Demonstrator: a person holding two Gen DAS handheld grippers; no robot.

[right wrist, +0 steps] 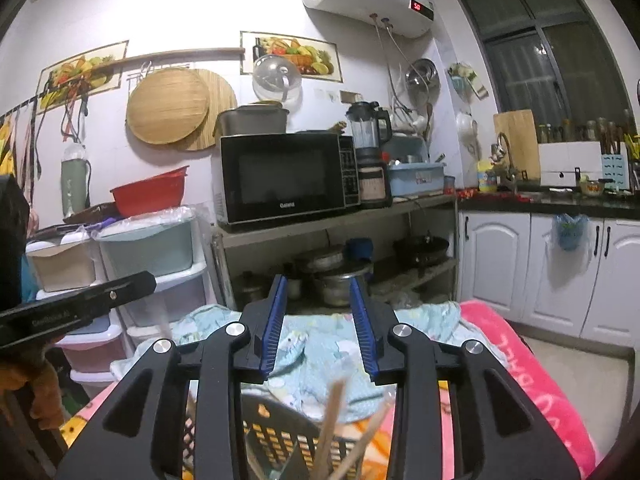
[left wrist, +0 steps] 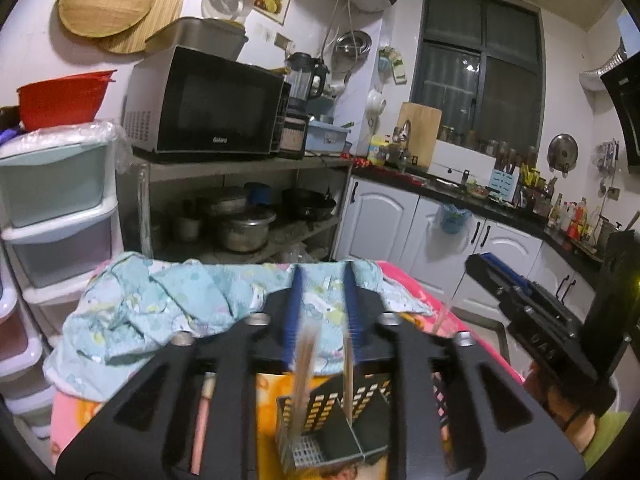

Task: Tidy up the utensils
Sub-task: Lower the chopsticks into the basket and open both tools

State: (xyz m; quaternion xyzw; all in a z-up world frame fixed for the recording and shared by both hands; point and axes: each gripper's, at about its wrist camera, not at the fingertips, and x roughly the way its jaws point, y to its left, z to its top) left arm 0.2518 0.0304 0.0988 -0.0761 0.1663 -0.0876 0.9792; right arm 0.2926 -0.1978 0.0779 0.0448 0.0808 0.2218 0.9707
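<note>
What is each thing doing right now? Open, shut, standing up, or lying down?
Left gripper: open, nothing pinched.
Right gripper: open, nothing pinched.
Chopsticks: blurred, upright in the utensil holder.
Utensil holder: standing upright on the blanket.
Blue cloth: crumpled in a heap.
Microwave: door shut.
Plastic drawers: shut.
Cupboard doors: shut.

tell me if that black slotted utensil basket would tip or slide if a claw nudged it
The black slotted utensil basket looks like thin perforated plastic, so probably light and easy to shove. It sits on soft patterned bedding, not a hard top, so it may wobble. The chopsticks standing tall inside it could make it top-heavy and prone to tipping.
</note>
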